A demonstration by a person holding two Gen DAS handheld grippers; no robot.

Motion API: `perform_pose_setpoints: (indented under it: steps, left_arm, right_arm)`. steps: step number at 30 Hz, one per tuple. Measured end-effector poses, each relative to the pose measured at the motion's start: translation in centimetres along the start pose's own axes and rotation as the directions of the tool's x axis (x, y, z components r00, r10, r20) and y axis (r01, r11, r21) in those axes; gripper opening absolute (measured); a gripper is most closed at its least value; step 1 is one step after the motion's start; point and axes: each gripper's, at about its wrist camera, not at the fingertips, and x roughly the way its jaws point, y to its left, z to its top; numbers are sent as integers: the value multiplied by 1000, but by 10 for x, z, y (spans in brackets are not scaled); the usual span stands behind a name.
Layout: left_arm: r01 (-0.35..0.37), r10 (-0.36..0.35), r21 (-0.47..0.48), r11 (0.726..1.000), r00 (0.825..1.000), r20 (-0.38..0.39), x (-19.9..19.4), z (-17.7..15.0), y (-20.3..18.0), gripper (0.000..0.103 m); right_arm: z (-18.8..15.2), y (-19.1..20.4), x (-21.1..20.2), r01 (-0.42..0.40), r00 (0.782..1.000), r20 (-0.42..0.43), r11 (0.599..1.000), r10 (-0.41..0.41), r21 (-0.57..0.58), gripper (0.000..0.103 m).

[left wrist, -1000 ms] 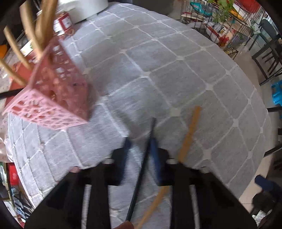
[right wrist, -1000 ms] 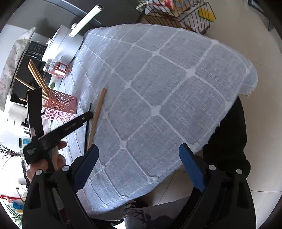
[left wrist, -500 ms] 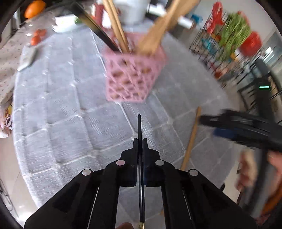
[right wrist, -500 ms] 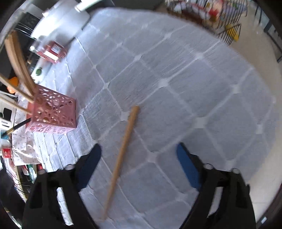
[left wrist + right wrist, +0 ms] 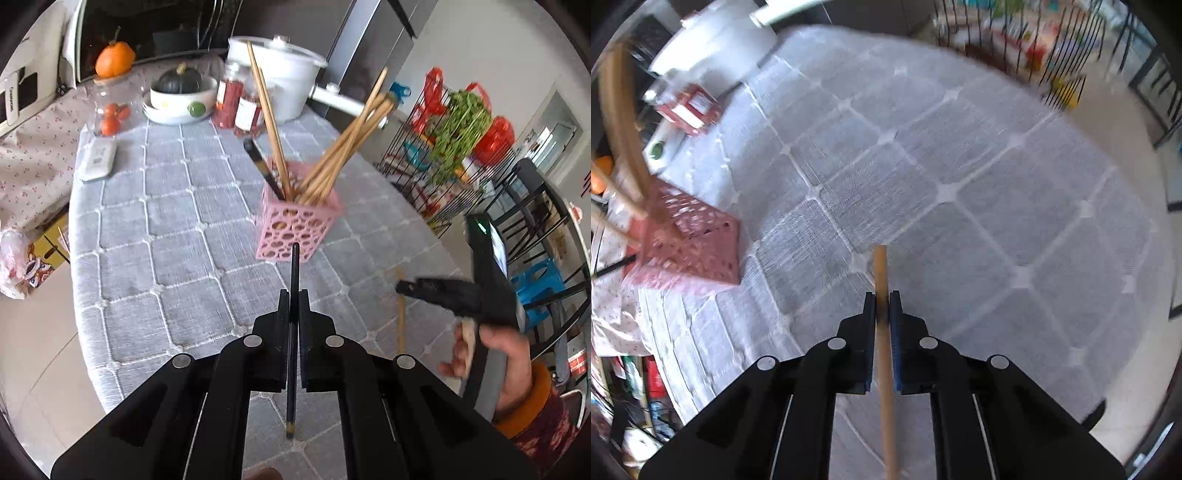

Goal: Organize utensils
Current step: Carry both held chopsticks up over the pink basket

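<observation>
Wooden chopstick now clamped in your right gripper; left gripper lifts its black chopstick toward the pink holder.

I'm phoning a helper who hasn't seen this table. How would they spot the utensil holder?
On the grey quilted tablecloth, look in front of the white pot. The holder is the pink square basket with round cut-outs, the only thing with chopsticks standing in it.
</observation>
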Motion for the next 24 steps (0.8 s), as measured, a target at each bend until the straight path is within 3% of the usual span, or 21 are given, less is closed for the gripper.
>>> perform_pose_setpoints:
  steps: [4,9,16,24]
  left_arm:
    - [16,-14,-27,1000,998,62,-24,-1,1,4]
    - [14,-8,-37,999,989,147,-51,4,-9,4]
    - [-16,19,-16,1000,977,213,-78,28,-27,4]
    - [-44,48,-19,999,949,312,-108,78,-45,4]
  right_arm:
    - [-24,-10,-51,-90,991,93,995,95,-48,8]
    - [-45,-16,-124,-168,955,225,977,193,-128,8]
    - [-29,-7,-198,-264,886,338,945,316,-193,8]
    - [-7,21,-254,-324,825,389,907,410,-269,8]
